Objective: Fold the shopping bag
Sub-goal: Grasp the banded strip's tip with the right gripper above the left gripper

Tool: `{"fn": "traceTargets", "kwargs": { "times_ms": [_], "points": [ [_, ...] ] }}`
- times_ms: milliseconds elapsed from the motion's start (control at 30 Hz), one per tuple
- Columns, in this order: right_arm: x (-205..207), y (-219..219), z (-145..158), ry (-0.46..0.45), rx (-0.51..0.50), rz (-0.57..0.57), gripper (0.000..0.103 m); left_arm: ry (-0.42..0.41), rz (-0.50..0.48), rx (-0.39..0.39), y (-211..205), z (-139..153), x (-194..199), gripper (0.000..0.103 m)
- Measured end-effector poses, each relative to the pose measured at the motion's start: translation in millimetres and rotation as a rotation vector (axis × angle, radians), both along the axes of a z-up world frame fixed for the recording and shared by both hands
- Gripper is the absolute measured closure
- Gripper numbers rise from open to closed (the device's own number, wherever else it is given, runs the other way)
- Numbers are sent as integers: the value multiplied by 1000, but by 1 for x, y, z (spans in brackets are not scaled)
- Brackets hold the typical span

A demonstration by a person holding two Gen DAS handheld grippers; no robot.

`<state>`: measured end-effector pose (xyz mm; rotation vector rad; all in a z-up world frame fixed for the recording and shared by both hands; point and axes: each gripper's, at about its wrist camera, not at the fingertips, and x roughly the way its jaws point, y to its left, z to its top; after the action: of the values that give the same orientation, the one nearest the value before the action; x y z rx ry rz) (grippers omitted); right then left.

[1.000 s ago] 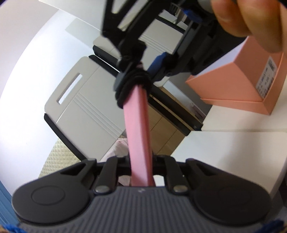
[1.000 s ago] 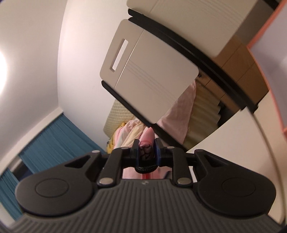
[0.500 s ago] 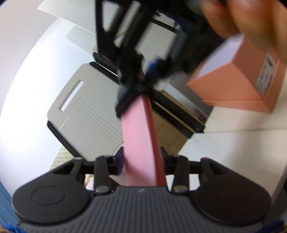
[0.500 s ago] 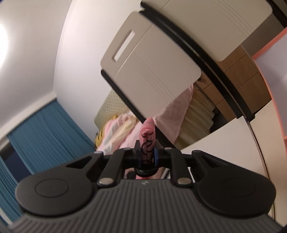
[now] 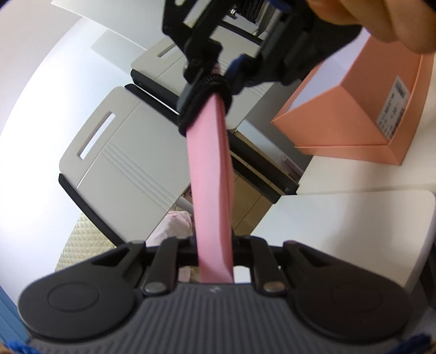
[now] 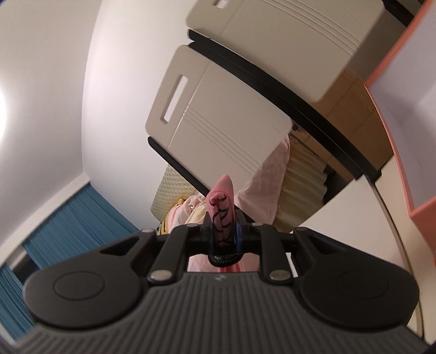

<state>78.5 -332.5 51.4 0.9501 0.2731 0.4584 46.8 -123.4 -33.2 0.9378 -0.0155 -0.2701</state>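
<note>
The shopping bag (image 5: 212,190) is folded into a narrow pink strip and hangs taut between my two grippers, clear of the table. My left gripper (image 5: 215,245) is shut on its near end at the bottom of the left wrist view. My right gripper (image 5: 215,79) pinches the far end, where a black coiled elastic band (image 5: 204,100) wraps the strip. In the right wrist view, my right gripper (image 6: 223,226) is shut on the bag's tip (image 6: 222,207), pink with black print, and the band (image 6: 223,257) sits just behind the pads.
A salmon-coloured box (image 5: 354,114) stands on the white table (image 5: 340,231) to the right. Grey chair backs (image 5: 122,152) with slot handles line the table's far edge. A hand (image 5: 381,19) holds the right gripper. Blue curtains (image 6: 68,217) and pink bedding lie beyond.
The right gripper has drawn farther from the left one, so more of the pink strip shows between them. The left jaws looked wider half a second ago and are narrow again.
</note>
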Motion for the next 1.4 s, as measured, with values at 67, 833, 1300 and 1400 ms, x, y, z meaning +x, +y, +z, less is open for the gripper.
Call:
{"fn": "traceTargets", "kwargs": {
  "times_ms": [67,833,1300,1400],
  "points": [
    [3,5,-1,27,-29,37,84,-1,0,8,-1,0,-1,89],
    [0,21,5,14,-176,90,87,75,-29,-8,6,0,-2,50],
    [-1,12,1,14,-108,112,86,69,-5,-64,5,13,-2,85],
    [-1,15,-1,16,-125,115,86,97,-2,-59,2,12,-1,87]
  ]
}}
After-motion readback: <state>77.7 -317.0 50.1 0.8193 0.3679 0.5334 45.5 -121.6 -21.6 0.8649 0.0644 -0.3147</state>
